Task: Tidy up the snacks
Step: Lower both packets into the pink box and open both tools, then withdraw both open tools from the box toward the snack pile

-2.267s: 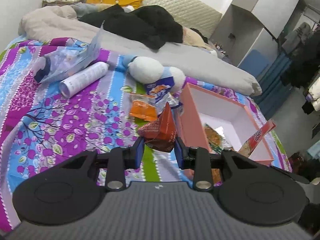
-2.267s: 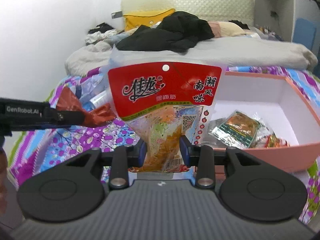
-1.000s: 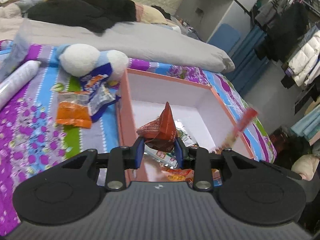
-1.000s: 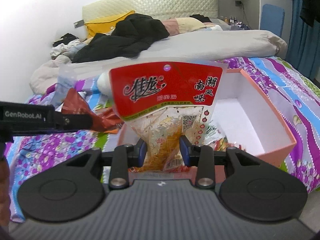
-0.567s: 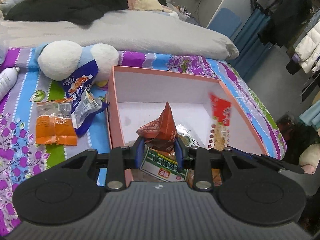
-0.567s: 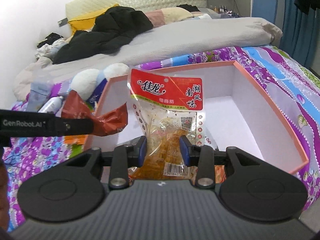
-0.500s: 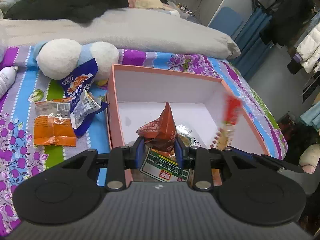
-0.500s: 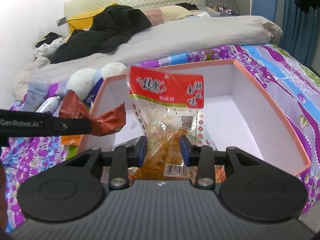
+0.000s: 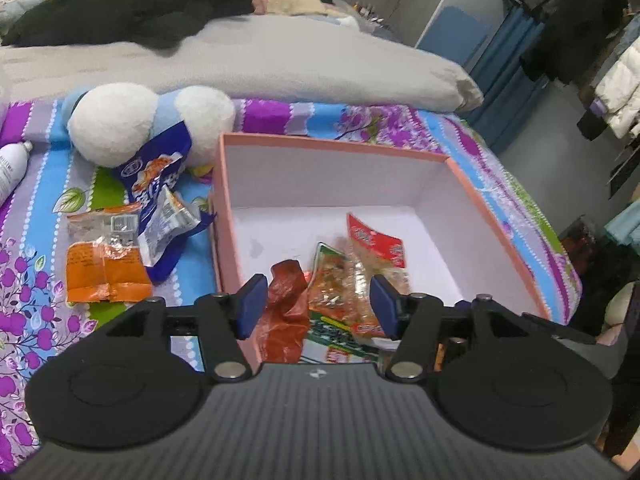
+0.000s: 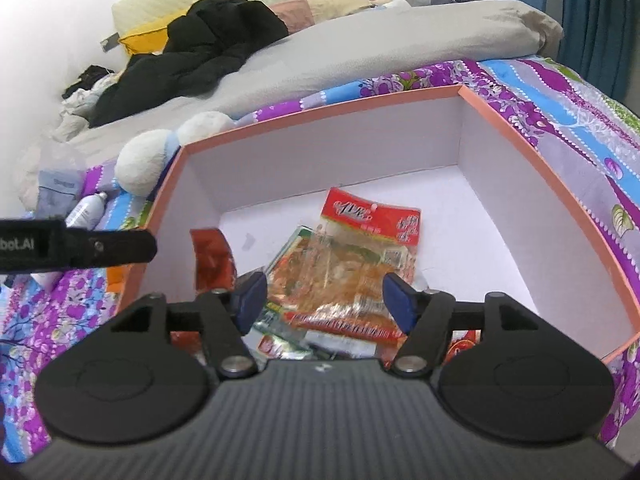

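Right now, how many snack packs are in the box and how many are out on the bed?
In the box: 3 showing: brown pack, green pack, red-top pack; more may lie under them.
On the bed: 2: orange pack, blue pack.
Total: 5.

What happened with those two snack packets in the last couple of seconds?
Both were carried over the pink box and let go: the left hand-held gripper dropped the brown-red packet, the right hand-held gripper the red-topped bag. The orange packet outside stayed put.
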